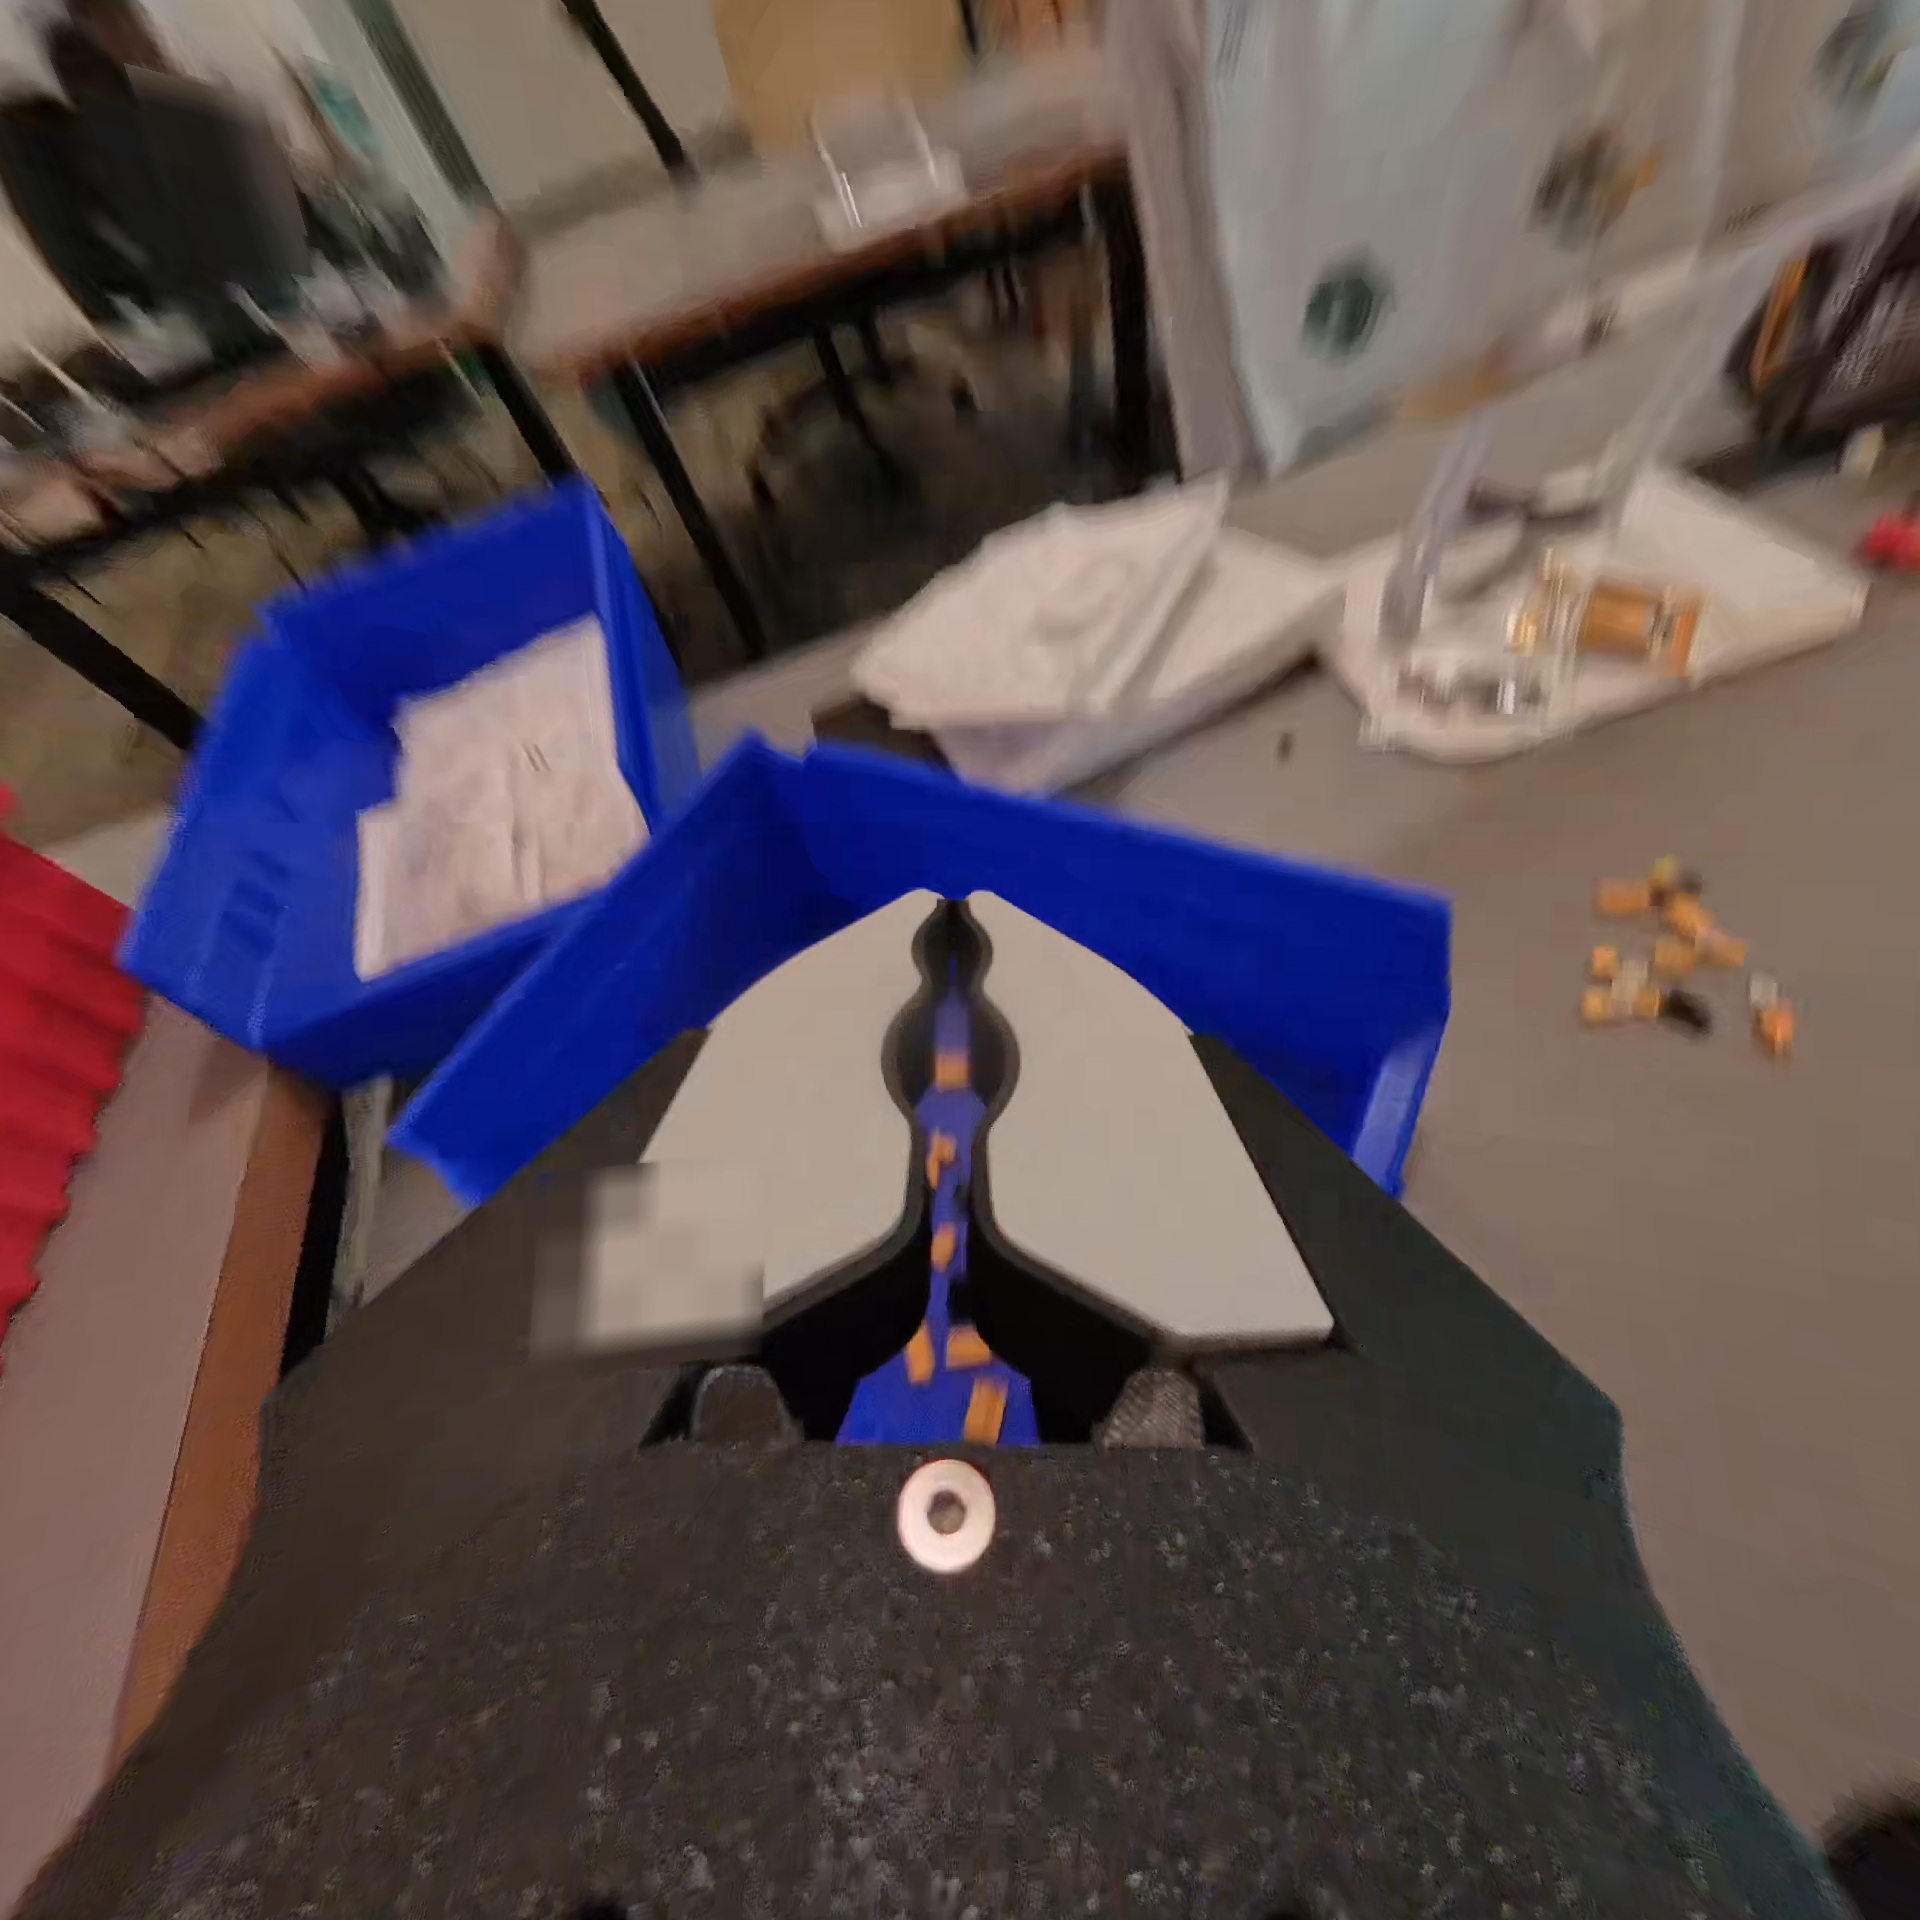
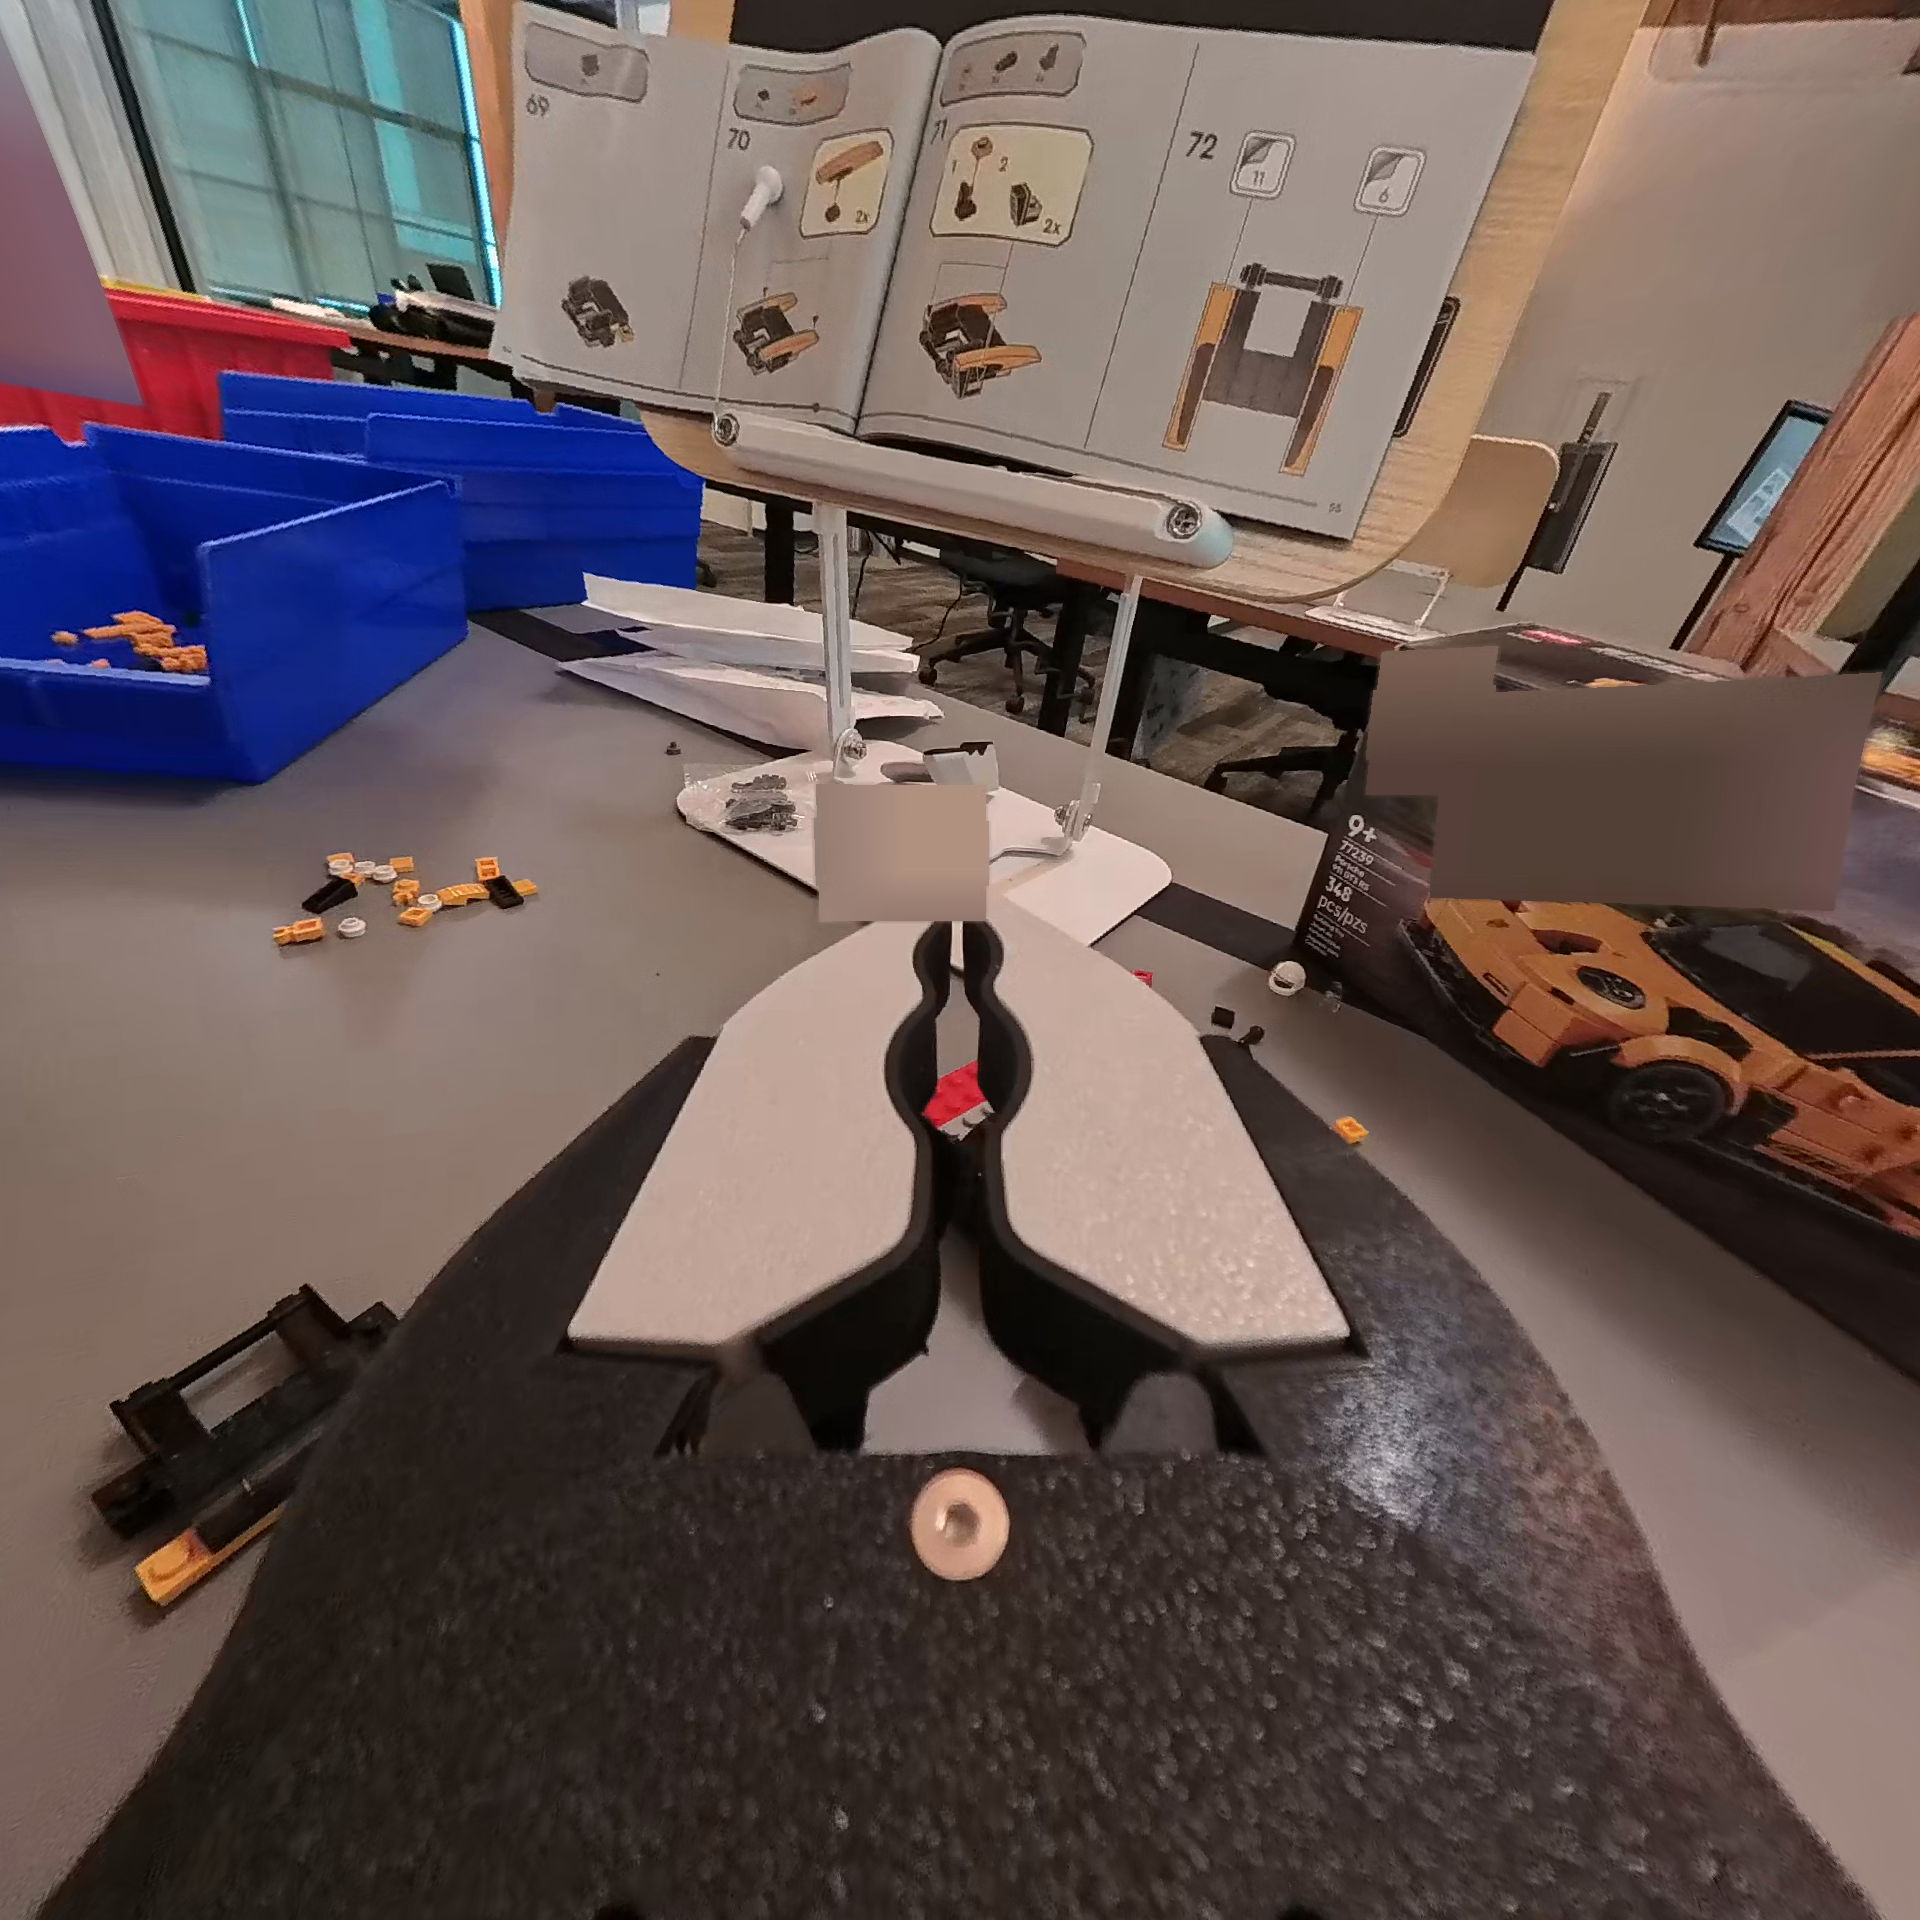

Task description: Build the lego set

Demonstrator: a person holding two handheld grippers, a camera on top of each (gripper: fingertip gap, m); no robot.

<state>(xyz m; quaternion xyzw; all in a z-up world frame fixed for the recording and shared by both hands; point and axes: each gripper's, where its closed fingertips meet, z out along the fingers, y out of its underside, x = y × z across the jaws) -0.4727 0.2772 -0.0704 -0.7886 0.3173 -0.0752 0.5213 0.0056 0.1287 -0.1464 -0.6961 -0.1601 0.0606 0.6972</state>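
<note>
My left gripper (image 1: 951, 906) is shut and reaches into a blue bin (image 1: 1143, 894), its tips by the far wall. Orange Lego pieces (image 1: 951, 1351) on the bin floor show between its fingers. I cannot tell whether it pinches anything. That bin (image 2: 312, 623) sits at the far left in the right wrist view. My right gripper (image 2: 956, 940) is shut to a thin slit low over the grey table. A red brick (image 2: 951, 1096) shows under it. A black chassis assembly (image 2: 229, 1423) lies at its left. Loose orange, black and white pieces (image 2: 405, 894) lie ahead on the left.
An open instruction booklet (image 2: 1018, 260) stands on a white stand (image 2: 1081, 873) straight ahead. The Lego box (image 2: 1662, 1018) lies at the right. A second blue bin (image 1: 416, 769) holds paper. White paper bags (image 2: 748, 655) and a bag of black parts (image 2: 758, 810) lie behind. The grippers' ends are close to 50 centimetres from one another. My right gripper's tips are some 15 centimetres from the black chassis assembly (image 2: 229, 1423).
</note>
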